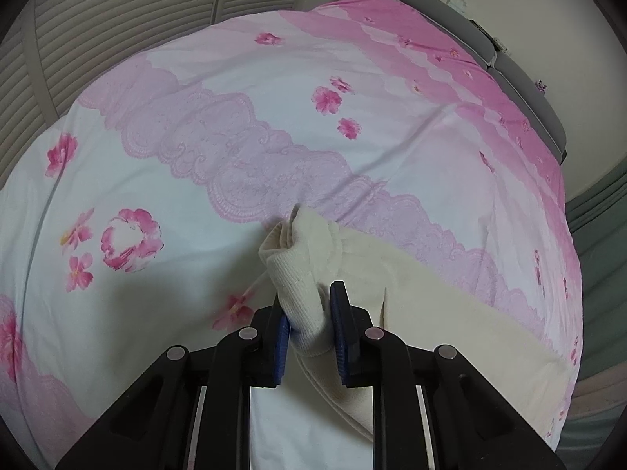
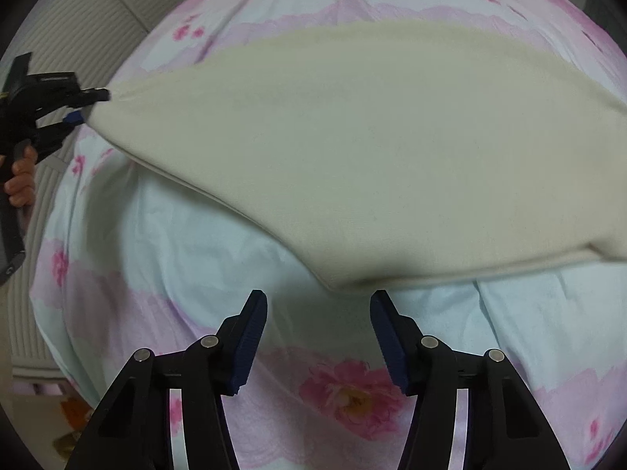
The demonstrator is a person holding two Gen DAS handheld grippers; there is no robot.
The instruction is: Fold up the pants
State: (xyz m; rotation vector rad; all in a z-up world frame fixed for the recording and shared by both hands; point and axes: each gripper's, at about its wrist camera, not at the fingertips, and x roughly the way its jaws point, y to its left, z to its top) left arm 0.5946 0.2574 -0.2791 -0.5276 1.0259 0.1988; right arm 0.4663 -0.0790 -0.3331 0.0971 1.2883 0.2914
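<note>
Cream pants (image 2: 352, 149) lie spread across a bed with a pink floral cover (image 2: 164, 235). My left gripper (image 1: 309, 305) is shut on the ribbed cuff end (image 1: 298, 274) of the pants, which bunches up between the blue pads. In the right wrist view the left gripper (image 2: 88, 107) shows at the far left, pinching the narrow end of the pants and holding it just above the bed. My right gripper (image 2: 318, 301) is open and empty, just short of the pants' near folded edge (image 2: 352, 280).
The bed cover (image 1: 196, 180) fills most of both views. A grey headboard (image 1: 521, 78) lies at the far right of the left wrist view. Louvred doors (image 1: 117, 19) stand behind the bed. The bed's left edge and the floor (image 2: 35, 391) show in the right wrist view.
</note>
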